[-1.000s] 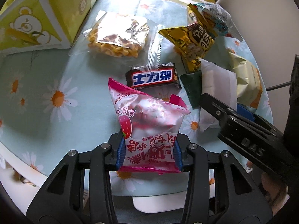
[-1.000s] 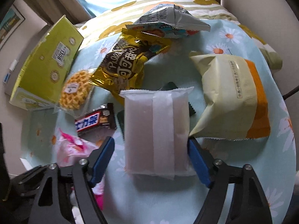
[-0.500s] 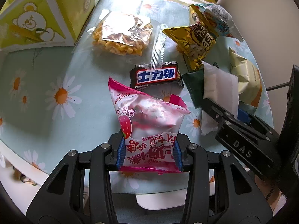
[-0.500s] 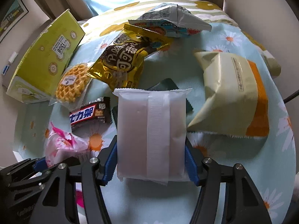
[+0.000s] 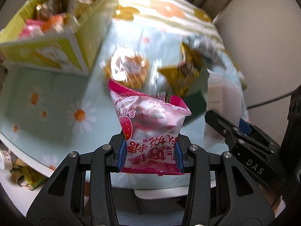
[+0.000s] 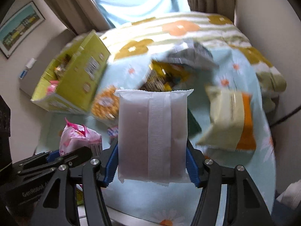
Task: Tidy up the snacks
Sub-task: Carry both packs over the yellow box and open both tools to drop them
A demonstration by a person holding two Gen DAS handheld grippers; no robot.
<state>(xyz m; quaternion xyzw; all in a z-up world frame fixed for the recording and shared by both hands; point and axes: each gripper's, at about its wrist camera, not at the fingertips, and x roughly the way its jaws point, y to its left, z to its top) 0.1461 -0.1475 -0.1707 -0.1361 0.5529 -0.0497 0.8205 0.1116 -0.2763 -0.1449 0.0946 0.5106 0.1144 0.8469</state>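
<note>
My left gripper is shut on a pink strawberry snack bag and holds it above the table. My right gripper is shut on a frosted white packet, also lifted. Each gripper shows in the other's view: the right one with its packet at the right, the left one with the pink bag at the lower left. The yellow-green box, open at the top with several snacks inside, stands at the far left.
On the daisy tablecloth lie a waffle pack, a gold bag, a grey-white bag, a dark green packet and a cream-and-orange bag. The table's front edge is close below both grippers.
Both grippers have risen with their packets; the table and box now look lower and farther, and the box's open top shows. The right jaws closed on the white packet a second ago.
</note>
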